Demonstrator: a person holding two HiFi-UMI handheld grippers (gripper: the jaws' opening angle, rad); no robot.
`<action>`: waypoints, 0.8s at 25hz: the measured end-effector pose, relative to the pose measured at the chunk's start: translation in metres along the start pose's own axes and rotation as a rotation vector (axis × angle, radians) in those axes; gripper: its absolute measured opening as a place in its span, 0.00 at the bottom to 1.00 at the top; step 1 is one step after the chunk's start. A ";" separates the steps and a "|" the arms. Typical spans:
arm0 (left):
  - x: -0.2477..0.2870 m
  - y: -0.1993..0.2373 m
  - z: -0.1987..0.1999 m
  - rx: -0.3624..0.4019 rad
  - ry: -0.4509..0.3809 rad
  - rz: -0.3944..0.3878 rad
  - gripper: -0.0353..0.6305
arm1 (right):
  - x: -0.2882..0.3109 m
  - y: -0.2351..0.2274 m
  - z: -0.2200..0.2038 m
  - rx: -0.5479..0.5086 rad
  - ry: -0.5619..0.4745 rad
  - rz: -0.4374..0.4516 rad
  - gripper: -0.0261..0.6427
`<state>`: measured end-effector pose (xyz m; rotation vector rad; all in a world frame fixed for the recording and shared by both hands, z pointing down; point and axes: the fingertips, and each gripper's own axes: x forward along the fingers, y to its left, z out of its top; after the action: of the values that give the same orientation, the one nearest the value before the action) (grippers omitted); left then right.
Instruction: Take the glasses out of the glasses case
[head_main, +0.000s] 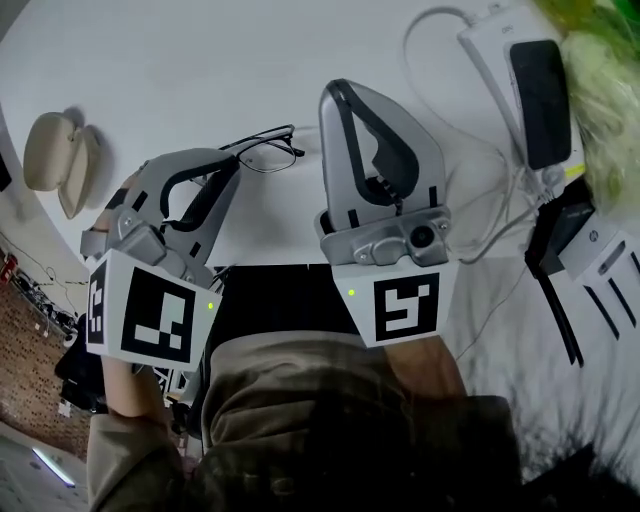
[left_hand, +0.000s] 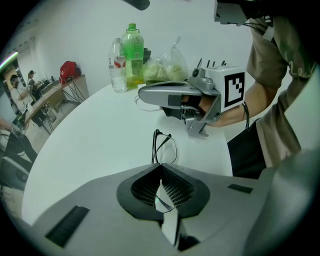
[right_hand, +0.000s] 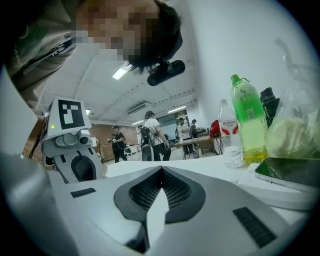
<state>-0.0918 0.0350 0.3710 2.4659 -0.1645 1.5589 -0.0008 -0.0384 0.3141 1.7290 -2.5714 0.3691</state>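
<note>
The beige glasses case (head_main: 60, 162) lies open near the table's left edge, apart from both grippers. Black-framed glasses (head_main: 268, 148) sit out of the case, to its right on the white table (head_main: 200, 60). My left gripper (head_main: 232, 160) is shut on one end of them. In the left gripper view the glasses (left_hand: 164, 147) stand up just past the left gripper (left_hand: 160, 167), and a thin part runs between its pads. My right gripper (head_main: 336, 92) is shut on nothing and points out over the table to the right of the glasses; its jaws (right_hand: 161, 170) meet at the tips.
A phone on a white box (head_main: 540, 85) with cables (head_main: 440, 30) lies at the far right, next to a bag of greens (head_main: 600, 110) and black items (head_main: 560, 240). A green bottle (left_hand: 132, 50) and a clear bottle (left_hand: 118, 65) stand at the table's far side.
</note>
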 end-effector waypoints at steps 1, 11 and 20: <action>0.000 -0.001 0.001 0.002 -0.006 0.000 0.08 | -0.002 0.000 0.000 -0.004 -0.001 -0.004 0.06; 0.008 -0.019 0.020 -0.060 0.011 -0.005 0.08 | -0.025 -0.001 -0.005 0.007 0.011 0.062 0.06; 0.019 -0.026 0.030 -0.091 0.036 0.004 0.08 | -0.018 -0.018 -0.006 -0.008 0.019 0.152 0.06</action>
<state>-0.0519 0.0529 0.3728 2.3677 -0.2294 1.5606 0.0218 -0.0277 0.3205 1.5247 -2.6948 0.3764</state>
